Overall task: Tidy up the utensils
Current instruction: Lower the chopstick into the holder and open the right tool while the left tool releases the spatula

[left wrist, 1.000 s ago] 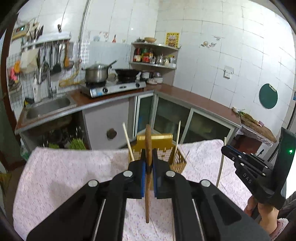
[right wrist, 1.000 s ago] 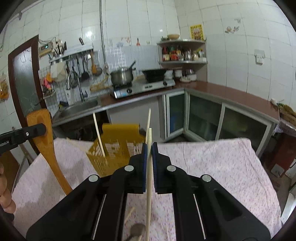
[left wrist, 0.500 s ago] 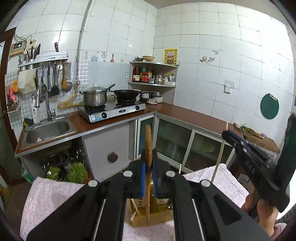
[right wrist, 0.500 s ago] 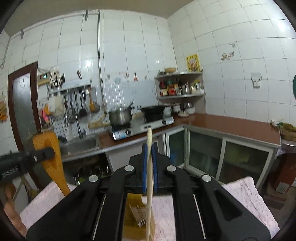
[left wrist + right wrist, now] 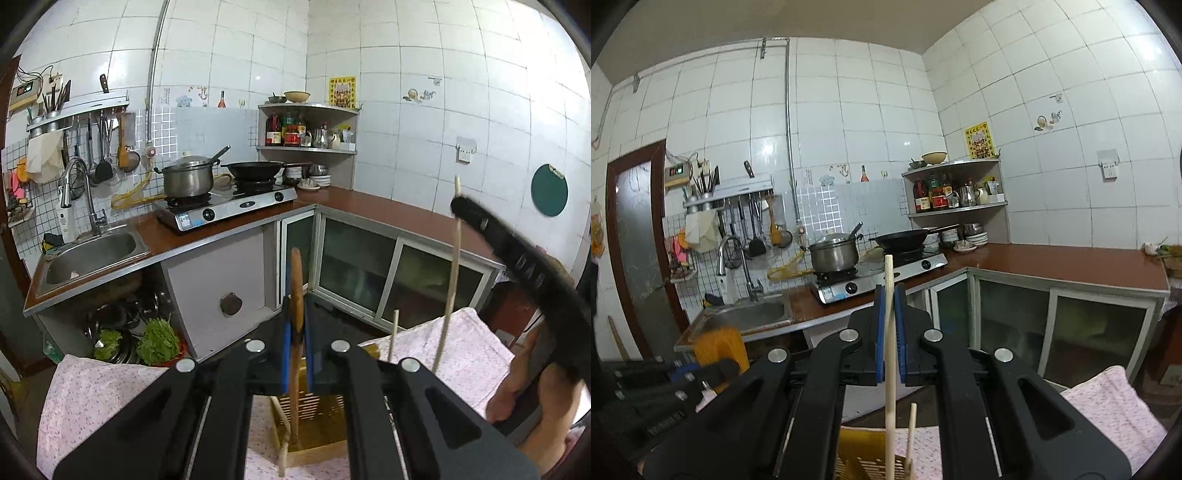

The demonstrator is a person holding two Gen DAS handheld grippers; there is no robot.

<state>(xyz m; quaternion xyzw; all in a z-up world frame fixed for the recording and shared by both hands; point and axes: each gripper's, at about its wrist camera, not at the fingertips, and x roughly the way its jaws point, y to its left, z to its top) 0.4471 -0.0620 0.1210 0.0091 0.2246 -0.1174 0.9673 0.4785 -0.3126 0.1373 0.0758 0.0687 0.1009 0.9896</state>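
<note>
My left gripper is shut on a wooden spatula, held upright, its lower end down inside the yellow slotted utensil basket. My right gripper is shut on a pale chopstick, upright, its lower end reaching down to the basket. In the left wrist view the right gripper shows at the right with that chopstick. Another chopstick stands in the basket; it also shows in the right wrist view. The left gripper shows blurred at lower left of the right wrist view.
The basket stands on a table with a pink floral cloth. Behind are a counter with a sink, a gas stove with a pot and a wok, glass-door cabinets and a corner shelf.
Both grippers have risen and tilted up above the basket with their utensils still held; the view now shows more wall, and the basket has dropped to the bottom edge.
</note>
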